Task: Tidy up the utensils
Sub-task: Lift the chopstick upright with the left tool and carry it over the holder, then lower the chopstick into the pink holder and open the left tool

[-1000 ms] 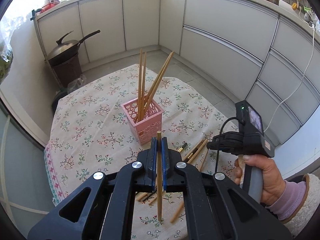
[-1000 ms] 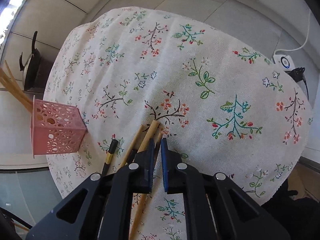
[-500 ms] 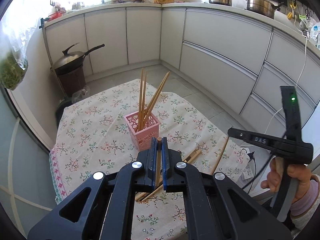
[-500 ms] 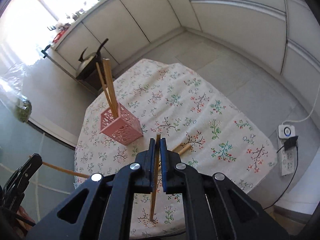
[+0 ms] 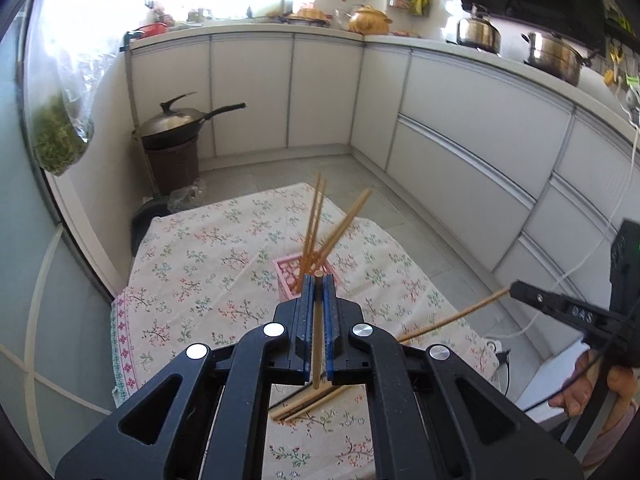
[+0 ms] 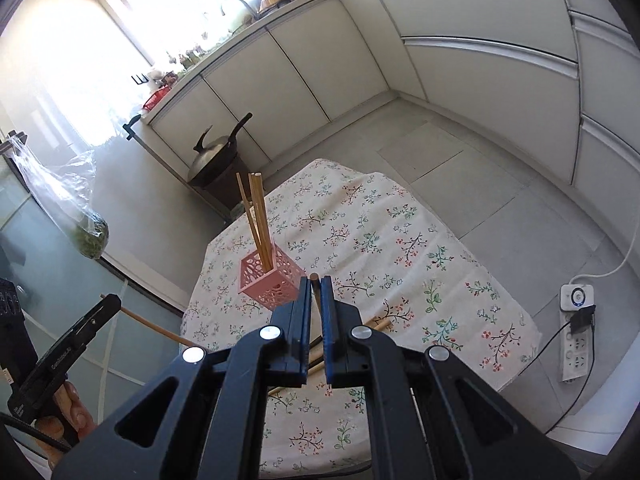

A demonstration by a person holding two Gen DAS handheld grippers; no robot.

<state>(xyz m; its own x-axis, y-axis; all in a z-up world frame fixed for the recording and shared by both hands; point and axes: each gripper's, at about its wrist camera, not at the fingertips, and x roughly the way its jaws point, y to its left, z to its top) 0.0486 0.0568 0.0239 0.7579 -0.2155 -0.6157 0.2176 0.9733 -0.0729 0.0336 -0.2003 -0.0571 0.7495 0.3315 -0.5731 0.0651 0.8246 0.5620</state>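
Wooden chopstick (image 5: 317,332) seemingly clamped upright in left hand-held gripper (image 5: 318,280).

My right gripper (image 6: 316,280) is clamped on one wooden chopstick (image 6: 315,285), held above the floral tablecloth (image 6: 400,248) w/ the pink holder (image 6: 270,282) just left of my tips. Holder has several chopsticks (image 6: 256,220) standing in it; loose ones (image 6: 378,324) lie on the cloth below. Left gripper (image 6: 108,306) at frame's left edge grips another chopstick (image 6: 152,326).
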